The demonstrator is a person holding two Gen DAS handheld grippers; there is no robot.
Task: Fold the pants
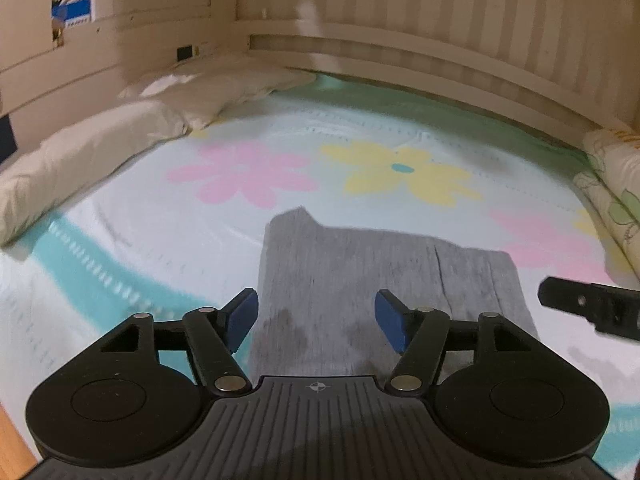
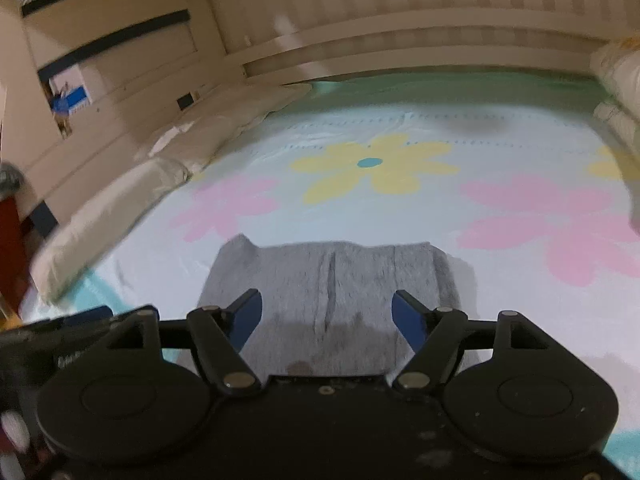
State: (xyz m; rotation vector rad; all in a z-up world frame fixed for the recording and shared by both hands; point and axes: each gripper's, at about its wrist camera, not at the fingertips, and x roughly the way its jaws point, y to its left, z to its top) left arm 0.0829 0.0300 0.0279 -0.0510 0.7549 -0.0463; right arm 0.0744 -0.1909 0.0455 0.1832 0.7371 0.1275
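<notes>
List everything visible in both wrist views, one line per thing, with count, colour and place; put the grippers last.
pants: one, grey, folded into a compact block, lying on the bedsheet below both grippers
bedsheet: one, pale with pink and yellow flowers and a teal band, covering the bed
pillows: two, cream, along the bed's left edge
folded quilt: one, white with green leaf print, at the bed's right edge
wooden rail: one, beige, slatted, behind the bed
left gripper: one, black with blue pads, open above the pants, holding nothing
right gripper: one, black with blue pads, open above the pants, holding nothing
</notes>
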